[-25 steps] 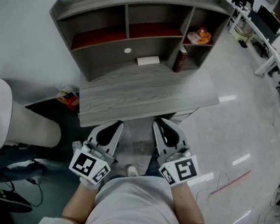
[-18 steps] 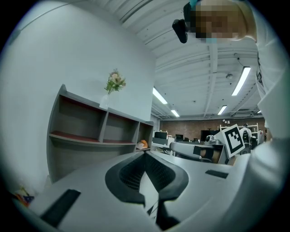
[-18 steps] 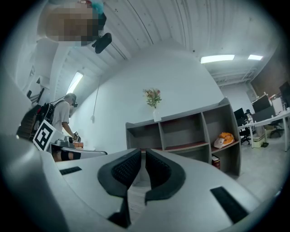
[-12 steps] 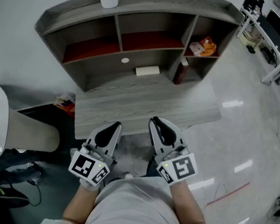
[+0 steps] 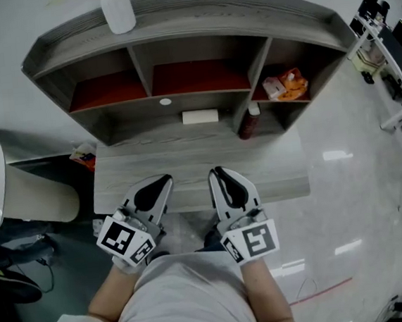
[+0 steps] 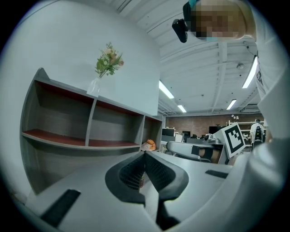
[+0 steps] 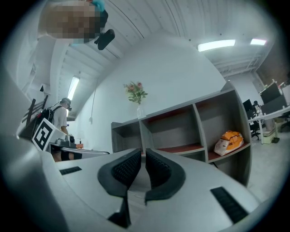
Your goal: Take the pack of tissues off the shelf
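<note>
left gripper [image 5: 161,180] and right gripper [image 5: 219,171] hovering over the desk [image 5: 193,154] edge, each pressed together and gripping nothing
the shelf's [image 5: 187,16] right compartment is holding an orange-and-white bag [image 5: 286,86]; the pack of tissues [image 5: 200,116] is lying flat in the lower middle bay, its long axis running left to right

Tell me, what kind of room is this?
Probably an office or a workshop: there is a grey desk with shelves, more desks with computer screens behind it, and long strip lights on the ceiling.
</note>
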`<control>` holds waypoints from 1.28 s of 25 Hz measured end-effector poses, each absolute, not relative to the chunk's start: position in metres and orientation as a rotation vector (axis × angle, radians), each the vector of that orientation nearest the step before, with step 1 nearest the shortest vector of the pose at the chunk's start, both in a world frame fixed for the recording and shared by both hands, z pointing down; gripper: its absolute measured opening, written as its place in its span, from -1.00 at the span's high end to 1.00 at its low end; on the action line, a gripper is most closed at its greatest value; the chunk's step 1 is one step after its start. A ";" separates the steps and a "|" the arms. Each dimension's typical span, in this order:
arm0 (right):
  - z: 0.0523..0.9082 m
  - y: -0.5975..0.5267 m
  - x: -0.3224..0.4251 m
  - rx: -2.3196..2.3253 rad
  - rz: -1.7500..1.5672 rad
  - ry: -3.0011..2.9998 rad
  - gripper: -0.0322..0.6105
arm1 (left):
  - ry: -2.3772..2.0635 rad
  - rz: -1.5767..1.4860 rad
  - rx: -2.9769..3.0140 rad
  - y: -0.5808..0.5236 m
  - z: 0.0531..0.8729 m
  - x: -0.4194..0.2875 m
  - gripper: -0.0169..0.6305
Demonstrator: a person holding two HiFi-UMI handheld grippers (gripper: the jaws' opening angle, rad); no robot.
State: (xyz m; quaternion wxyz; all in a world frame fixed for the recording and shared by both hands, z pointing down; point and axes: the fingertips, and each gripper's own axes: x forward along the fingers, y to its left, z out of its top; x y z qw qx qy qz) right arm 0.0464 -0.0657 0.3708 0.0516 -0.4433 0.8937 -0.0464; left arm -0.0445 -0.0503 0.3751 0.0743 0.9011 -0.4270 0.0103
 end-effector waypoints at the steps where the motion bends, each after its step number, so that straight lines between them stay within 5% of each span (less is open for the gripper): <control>1: 0.370 -0.075 0.056 -1.358 -0.140 2.714 0.78 | -1.286 0.039 2.700 -0.057 0.375 -0.038 0.90; 18: 0.394 -0.213 0.213 -1.707 -0.119 2.596 0.78 | -1.309 0.093 2.689 -0.167 0.381 0.058 0.90; 32: 0.421 -0.298 0.271 -1.958 -0.152 2.498 0.77 | -1.327 0.152 2.666 -0.211 0.388 0.083 0.90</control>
